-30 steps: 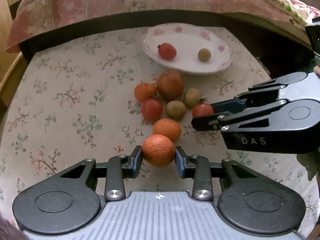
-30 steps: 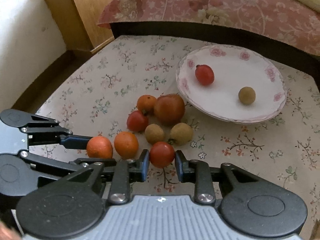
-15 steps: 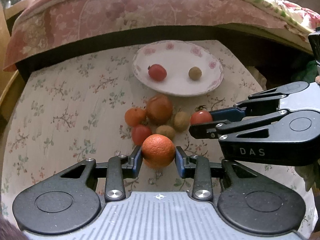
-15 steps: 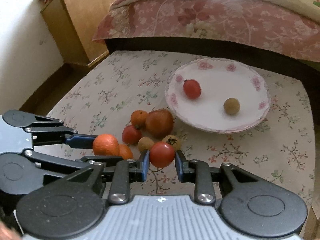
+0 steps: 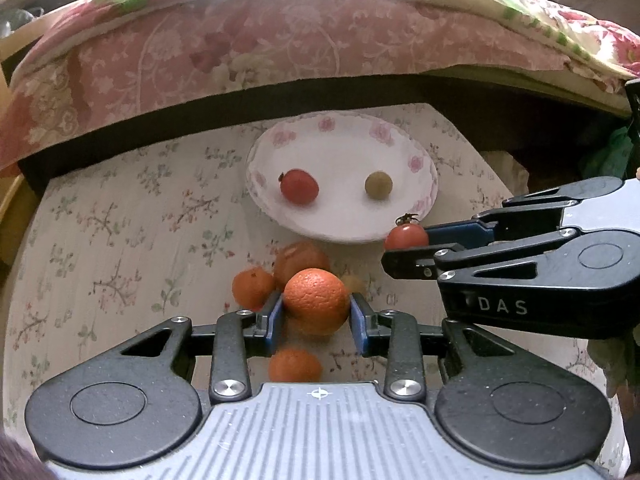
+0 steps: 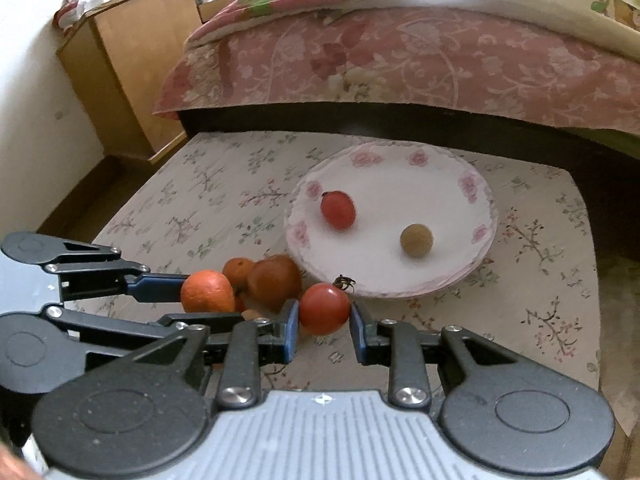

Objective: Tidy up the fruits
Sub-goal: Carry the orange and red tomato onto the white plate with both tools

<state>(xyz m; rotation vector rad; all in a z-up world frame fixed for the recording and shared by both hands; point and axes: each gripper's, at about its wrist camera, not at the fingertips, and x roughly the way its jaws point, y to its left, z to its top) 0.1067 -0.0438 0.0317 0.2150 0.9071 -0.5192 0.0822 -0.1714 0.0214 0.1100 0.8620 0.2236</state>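
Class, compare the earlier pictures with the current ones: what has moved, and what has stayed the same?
Both grippers have risen off the table and moved toward the plate. The left gripper stays shut on the orange; the right gripper stays shut on the tomato. Unchanged: the plate's two fruits and the pile of fruit on the tablecloth.
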